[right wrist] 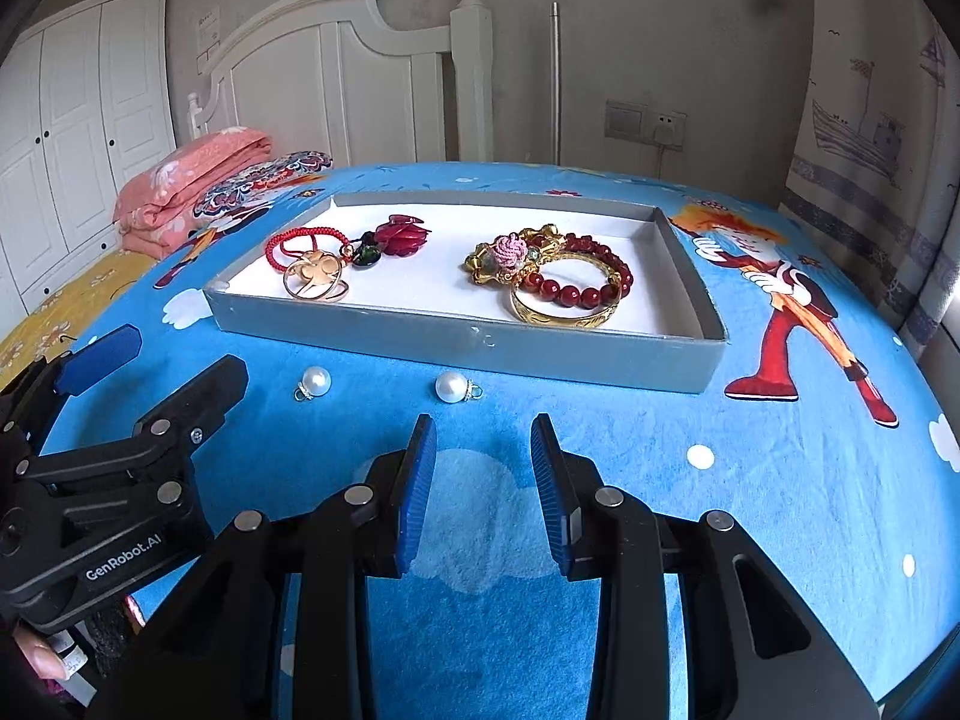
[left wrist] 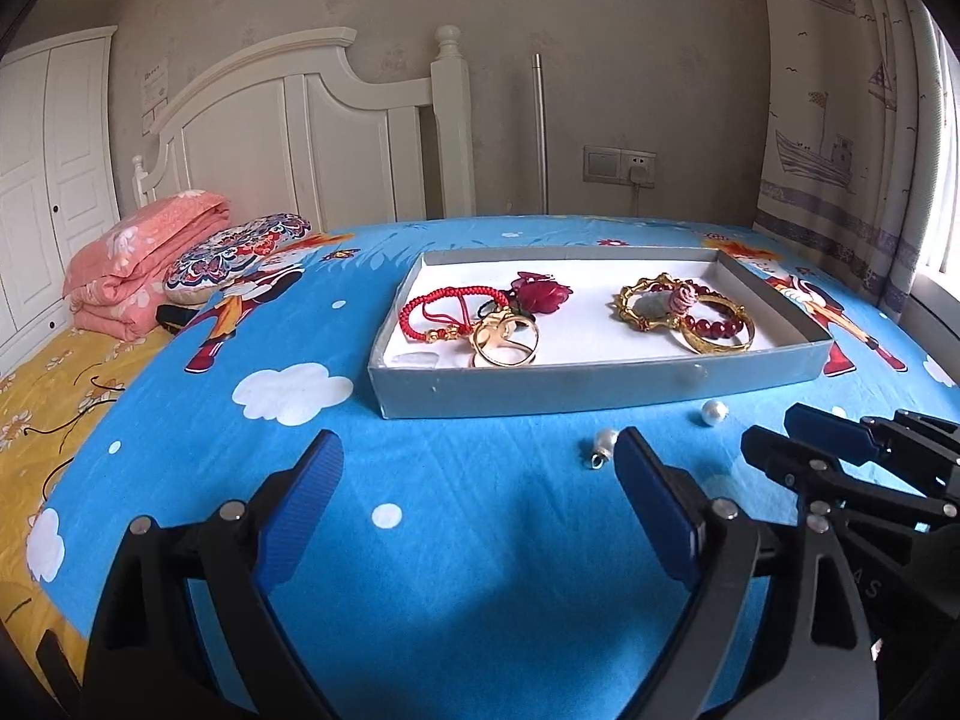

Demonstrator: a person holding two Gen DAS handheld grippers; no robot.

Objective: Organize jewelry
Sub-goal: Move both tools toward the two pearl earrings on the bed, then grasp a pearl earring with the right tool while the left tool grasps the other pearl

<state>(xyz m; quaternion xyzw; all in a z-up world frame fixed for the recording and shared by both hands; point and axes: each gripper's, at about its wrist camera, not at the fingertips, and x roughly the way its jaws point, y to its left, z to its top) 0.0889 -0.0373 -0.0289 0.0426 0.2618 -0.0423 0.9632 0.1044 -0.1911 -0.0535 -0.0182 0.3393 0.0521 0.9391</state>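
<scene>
Two pearls point(right wrist: 316, 383) point(right wrist: 451, 387) lie on bed point(right wrist: 600, 480) outside tray point(right wrist: 420, 342), likely next to go in; right tool point(right wrist: 483, 480) narrow, empty, facing nearer pearl; left tool point(left wrist: 480, 468) wide, empty.

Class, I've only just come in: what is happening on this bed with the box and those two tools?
A person is sorting jewelry with a gripper in each hand. The left gripper and right gripper both hover open and empty above the blue bedsheet. The grey box already holds bracelets, a bangle and pendants. Two pearl charms, one and another, lie loose on the sheet in front of the box.
</scene>
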